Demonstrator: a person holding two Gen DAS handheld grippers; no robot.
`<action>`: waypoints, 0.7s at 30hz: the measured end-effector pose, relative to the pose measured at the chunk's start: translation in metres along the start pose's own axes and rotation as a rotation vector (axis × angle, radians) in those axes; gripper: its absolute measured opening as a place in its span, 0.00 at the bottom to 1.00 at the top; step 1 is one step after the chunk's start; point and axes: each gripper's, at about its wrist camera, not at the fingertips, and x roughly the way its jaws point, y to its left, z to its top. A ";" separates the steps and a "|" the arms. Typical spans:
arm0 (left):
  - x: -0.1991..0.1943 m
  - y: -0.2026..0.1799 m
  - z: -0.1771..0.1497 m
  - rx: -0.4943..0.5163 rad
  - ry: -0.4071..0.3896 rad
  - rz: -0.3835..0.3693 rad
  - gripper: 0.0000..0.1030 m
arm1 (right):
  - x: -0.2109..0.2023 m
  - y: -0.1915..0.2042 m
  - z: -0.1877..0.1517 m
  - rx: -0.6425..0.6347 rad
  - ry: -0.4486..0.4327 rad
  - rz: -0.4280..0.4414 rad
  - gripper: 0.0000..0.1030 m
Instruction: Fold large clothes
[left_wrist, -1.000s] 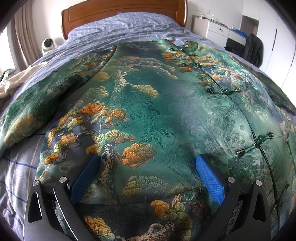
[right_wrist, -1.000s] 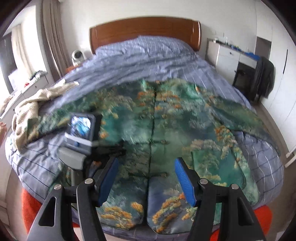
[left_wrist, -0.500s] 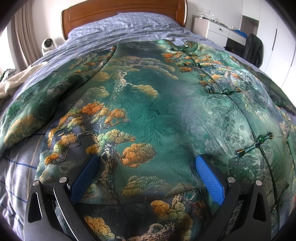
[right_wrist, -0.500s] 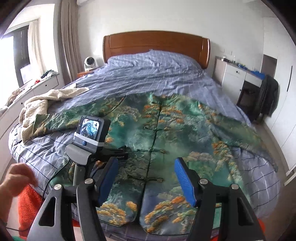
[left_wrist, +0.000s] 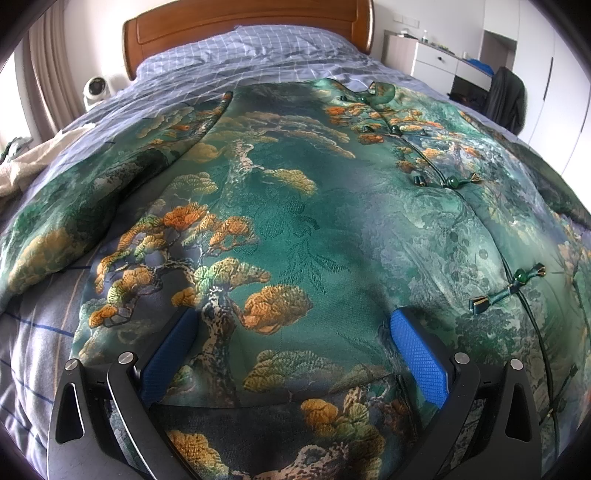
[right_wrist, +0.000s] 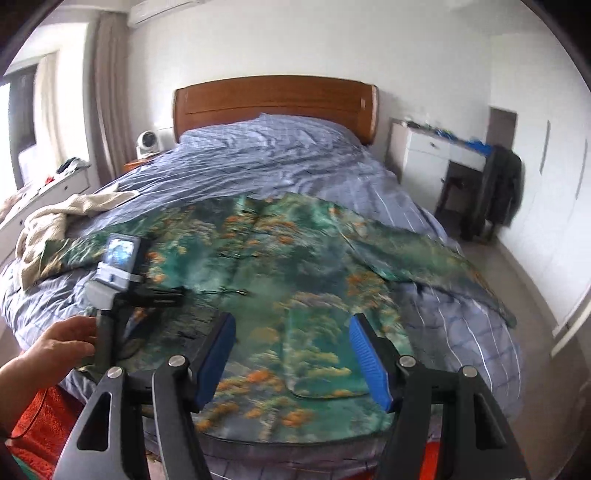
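Observation:
A large green silk jacket (left_wrist: 295, 229) with orange pine-tree print and knot buttons lies spread flat, front up, on the bed; it also shows in the right wrist view (right_wrist: 288, 273), sleeves out to both sides. My left gripper (left_wrist: 291, 332) rests open on the jacket's lower left part, its blue pads (left_wrist: 417, 354) wide apart with cloth between them, not pinched. In the right wrist view the left gripper (right_wrist: 147, 291) lies on the jacket's left side with a hand (right_wrist: 51, 350) reaching to its handle. My right gripper (right_wrist: 291, 354) is open and empty, held above the jacket's hem.
The bed has a blue checked sheet (right_wrist: 280, 158) and a wooden headboard (right_wrist: 273, 99). A beige garment (right_wrist: 55, 221) lies at the bed's left edge. A white desk (right_wrist: 436, 151) and a chair with a dark coat (right_wrist: 498, 188) stand at the right.
The left gripper has not moved. The right gripper has risen and pulled back, its view tilting up to the wall. A hand has come in to the left gripper's handle.

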 end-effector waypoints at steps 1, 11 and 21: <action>-0.001 0.000 0.000 0.002 0.001 0.002 1.00 | 0.003 -0.008 -0.003 0.019 0.002 0.000 0.69; 0.004 -0.002 0.001 0.001 0.004 0.006 1.00 | 0.032 -0.100 -0.033 0.217 -0.018 -0.027 0.75; -0.030 -0.007 0.004 -0.012 0.038 0.002 0.99 | 0.049 -0.189 -0.058 0.493 -0.044 -0.040 0.75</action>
